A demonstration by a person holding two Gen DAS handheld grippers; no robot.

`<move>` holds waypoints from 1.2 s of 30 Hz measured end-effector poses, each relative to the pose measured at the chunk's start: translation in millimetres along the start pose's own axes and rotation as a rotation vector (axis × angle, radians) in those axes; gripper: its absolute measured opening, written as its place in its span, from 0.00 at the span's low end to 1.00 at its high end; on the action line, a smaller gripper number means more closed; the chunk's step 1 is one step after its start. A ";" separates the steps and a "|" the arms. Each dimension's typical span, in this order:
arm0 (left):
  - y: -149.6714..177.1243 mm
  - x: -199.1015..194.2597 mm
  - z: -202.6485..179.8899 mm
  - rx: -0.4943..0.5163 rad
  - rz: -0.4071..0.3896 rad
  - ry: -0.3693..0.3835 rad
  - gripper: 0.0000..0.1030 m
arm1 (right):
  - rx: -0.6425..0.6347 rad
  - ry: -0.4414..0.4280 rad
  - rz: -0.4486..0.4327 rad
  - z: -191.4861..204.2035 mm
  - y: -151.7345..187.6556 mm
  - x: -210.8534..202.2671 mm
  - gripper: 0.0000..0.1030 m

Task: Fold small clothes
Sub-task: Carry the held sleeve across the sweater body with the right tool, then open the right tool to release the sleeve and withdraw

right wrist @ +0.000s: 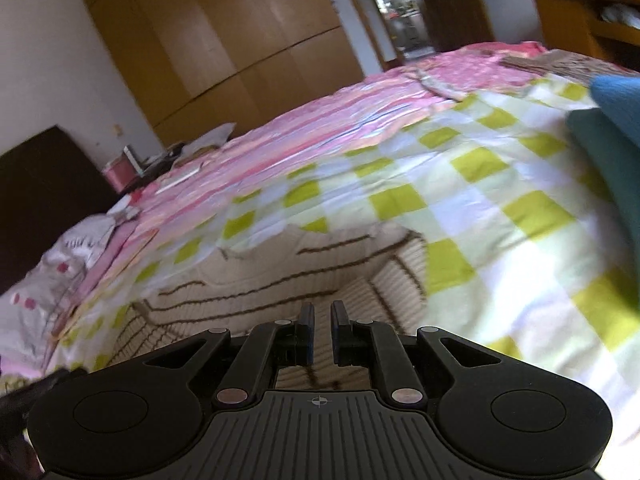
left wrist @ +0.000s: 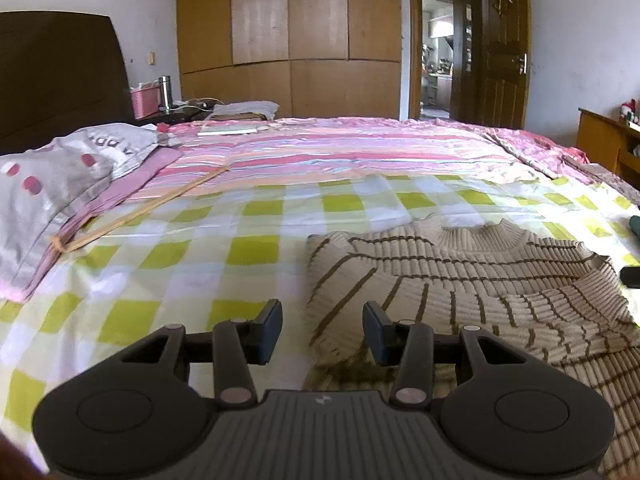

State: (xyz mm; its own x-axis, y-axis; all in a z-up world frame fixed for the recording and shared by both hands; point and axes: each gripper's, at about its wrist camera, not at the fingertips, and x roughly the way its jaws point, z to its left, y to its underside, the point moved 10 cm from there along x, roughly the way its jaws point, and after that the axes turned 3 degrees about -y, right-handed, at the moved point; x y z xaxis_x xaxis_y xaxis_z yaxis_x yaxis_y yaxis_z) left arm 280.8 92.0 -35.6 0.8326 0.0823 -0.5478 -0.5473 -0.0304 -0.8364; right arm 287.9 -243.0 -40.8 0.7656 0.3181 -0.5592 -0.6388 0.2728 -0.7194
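Only the right wrist view shows teal fabric (right wrist: 608,160); left jaws spread, right jaws nearly together over sweater (left wrist: 460,280).

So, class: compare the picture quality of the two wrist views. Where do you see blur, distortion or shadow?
Left wrist view: mostly sharp; the fisheye bows the wardrobe and darkens the corners; the left gripper shadows the striped sweater below it. Right wrist view: tilted and smeared by motion, the sweater's stripes and checked sheet soft, the sheet glaring white at right.
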 end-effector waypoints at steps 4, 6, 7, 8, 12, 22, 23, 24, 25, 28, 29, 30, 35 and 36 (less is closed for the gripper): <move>3.5 24.1 -2.2 -0.015 0.041 -0.011 0.48 | 0.000 0.011 0.074 -4.7 12.1 28.0 0.11; 12.2 36.3 0.6 -0.007 0.088 -0.035 0.48 | 0.006 0.044 0.091 -14.0 17.2 34.1 0.07; 17.9 41.9 2.6 0.004 0.118 -0.051 0.48 | 0.015 0.047 0.091 -17.9 18.0 34.6 0.05; 23.0 46.0 4.0 0.012 0.137 -0.061 0.50 | 0.024 0.048 0.088 -20.9 19.0 34.0 0.01; 27.3 44.2 7.7 0.020 0.131 -0.063 0.55 | 0.029 0.056 0.095 -29.6 19.8 34.7 0.00; 19.0 20.7 -5.4 0.046 0.111 -0.026 0.54 | -0.035 0.015 0.069 -3.5 22.3 4.1 0.12; 20.6 23.6 -8.5 0.059 0.120 -0.028 0.54 | -0.047 0.022 0.080 -3.3 25.5 6.1 0.12; 22.4 25.9 -11.2 0.070 0.127 -0.030 0.54 | -0.052 0.038 0.096 -5.1 28.8 9.1 0.12; 23.9 26.8 -13.3 0.074 0.133 -0.027 0.54 | -0.049 0.047 0.117 -7.5 32.2 12.6 0.12; 26.1 22.1 -16.8 0.082 0.143 -0.006 0.54 | -0.033 0.045 0.148 -10.6 35.9 13.6 0.12; 26.7 19.3 -16.9 0.086 0.143 -0.002 0.54 | -0.037 0.042 0.146 -10.0 35.4 10.6 0.12; 27.8 15.9 -15.7 0.091 0.145 -0.001 0.54 | -0.042 0.041 0.140 -8.9 34.4 6.5 0.12; 45.6 -11.4 -3.2 0.078 0.188 0.023 0.54 | -0.030 0.014 0.121 -9.7 39.1 -27.4 0.12; 51.0 -18.6 -0.4 0.072 0.196 0.028 0.54 | -0.023 0.008 0.128 -10.8 42.9 -33.2 0.12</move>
State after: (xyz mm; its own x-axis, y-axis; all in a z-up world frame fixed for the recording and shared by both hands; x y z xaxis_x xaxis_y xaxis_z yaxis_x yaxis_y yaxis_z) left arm 237.4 88.5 -68.1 0.7108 0.0545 -0.7013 -0.7031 0.0282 -0.7105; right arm 235.8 -251.7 -57.6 0.6789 0.3416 -0.6500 -0.7292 0.2098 -0.6514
